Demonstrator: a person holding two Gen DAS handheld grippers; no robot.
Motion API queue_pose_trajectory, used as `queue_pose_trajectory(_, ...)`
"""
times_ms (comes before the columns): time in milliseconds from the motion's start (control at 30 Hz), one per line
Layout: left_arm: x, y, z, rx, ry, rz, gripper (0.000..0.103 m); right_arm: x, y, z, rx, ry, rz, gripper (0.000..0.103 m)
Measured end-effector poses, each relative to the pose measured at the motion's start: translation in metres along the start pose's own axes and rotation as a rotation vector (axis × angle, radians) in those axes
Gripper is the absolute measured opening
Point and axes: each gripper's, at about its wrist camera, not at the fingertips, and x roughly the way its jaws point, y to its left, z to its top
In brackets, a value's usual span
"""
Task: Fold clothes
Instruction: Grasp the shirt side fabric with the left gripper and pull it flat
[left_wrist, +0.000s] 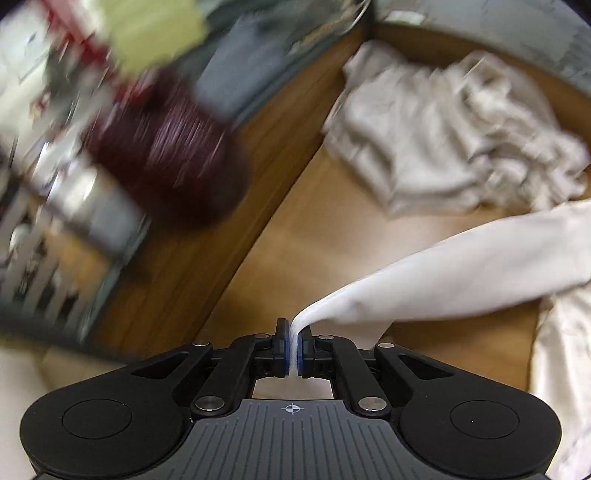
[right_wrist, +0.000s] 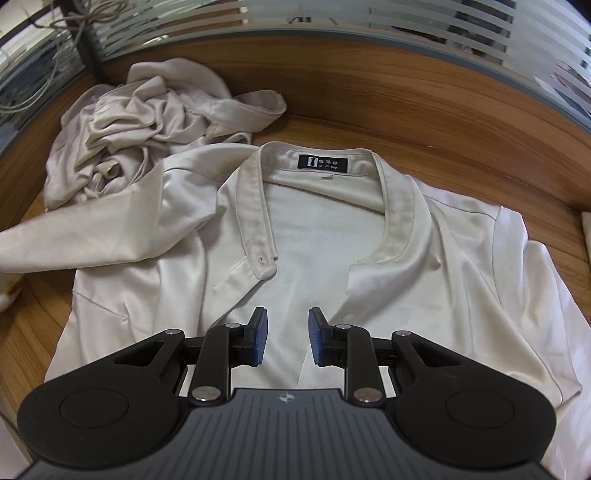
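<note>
Your left hand-held gripper (left_wrist: 294, 345) is clenched on the end of the cream shirt's sleeve (left_wrist: 461, 273), stretching right across the wooden worktop (left_wrist: 332, 229). Your right hand-held gripper (right_wrist: 287, 341) hangs released above the shirt (right_wrist: 295, 236), spread collar-up mid-frame. A crumpled garment (right_wrist: 147, 122) lies upper left.

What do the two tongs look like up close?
Both match: left tongs and right tongs have matte black linkage arms with silver rivets, blue pads on black fingers, round black side housings and a ribbed grey base printed with a small crosshair mark. No cables show.
</note>
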Motion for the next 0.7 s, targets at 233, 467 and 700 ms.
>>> queue_pose_trajectory(233, -0.008, -0.014, -0.015, 0.045, -0.084, -0.039, 0.056, 0.008, 0.007, 0.008, -0.055, 0.014, 0.029, 0.027)
queue_pose_trajectory(467, -0.009, -0.087, 0.007, 0.229, -0.218, -0.264, 0.069, 0.026, 0.01, 0.029, -0.101, 0.021, 0.064, 0.027)
queue_pose_trajectory(700, 0.009, -0.166, 0.022, 0.455, -0.273, -0.487, 0.082, 0.053, 0.01, 0.053, -0.121, 0.037, 0.113, 0.027)
